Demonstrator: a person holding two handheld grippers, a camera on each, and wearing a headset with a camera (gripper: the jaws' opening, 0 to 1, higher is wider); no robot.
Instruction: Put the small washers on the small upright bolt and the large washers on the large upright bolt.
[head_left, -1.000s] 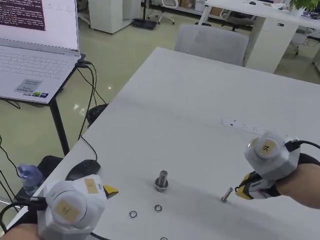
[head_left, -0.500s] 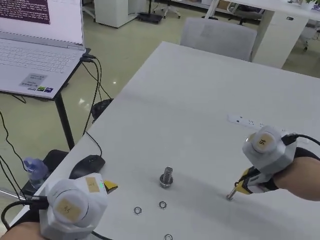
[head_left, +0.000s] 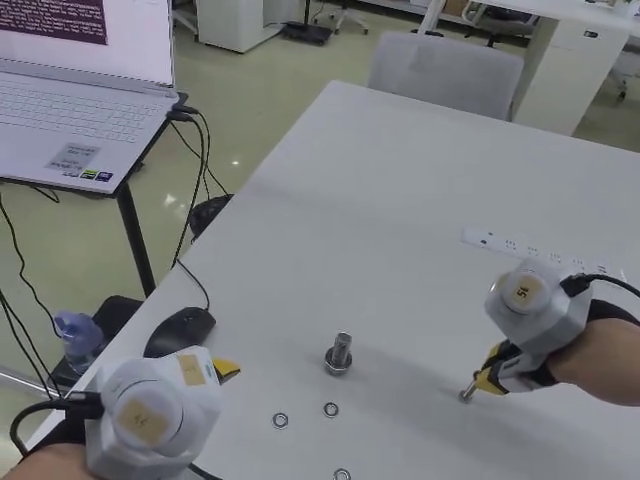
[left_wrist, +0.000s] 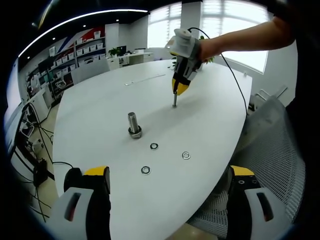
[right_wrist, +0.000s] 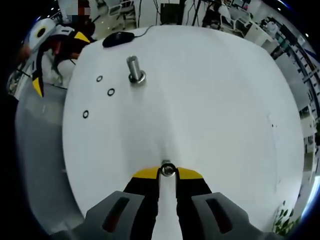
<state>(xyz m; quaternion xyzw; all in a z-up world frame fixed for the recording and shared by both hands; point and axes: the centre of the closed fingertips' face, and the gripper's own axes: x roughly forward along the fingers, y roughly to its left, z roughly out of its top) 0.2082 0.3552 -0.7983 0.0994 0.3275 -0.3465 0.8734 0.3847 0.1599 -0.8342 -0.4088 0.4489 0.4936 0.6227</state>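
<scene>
**Three Washers Loose, One Bolt Held: Fault Risks**

The right gripper (right_wrist: 168, 175) is clamped on the small bolt (head_left: 467, 393). In the head view the bolt's lower end meets the table (head_left: 420, 200) at about 4 o'clock from the large bolt (head_left: 339, 355), which stands upright. The left gripper (left_wrist: 168, 175) stands wide open and empty at the near edge. Three washers (head_left: 331, 409) lie flat at 6 to 7 o'clock from the large bolt, apart from each other.

Likely faults:
- If the small bolt is released off vertical, it probably topples and rolls, since its base is narrow.
- Washer sizes are too small to read here. Sorting by guess risks loading the wrong bolt.
- Flat washers on a smooth top resist pinching. A closing jaw may skid one toward the table edge.
</scene>
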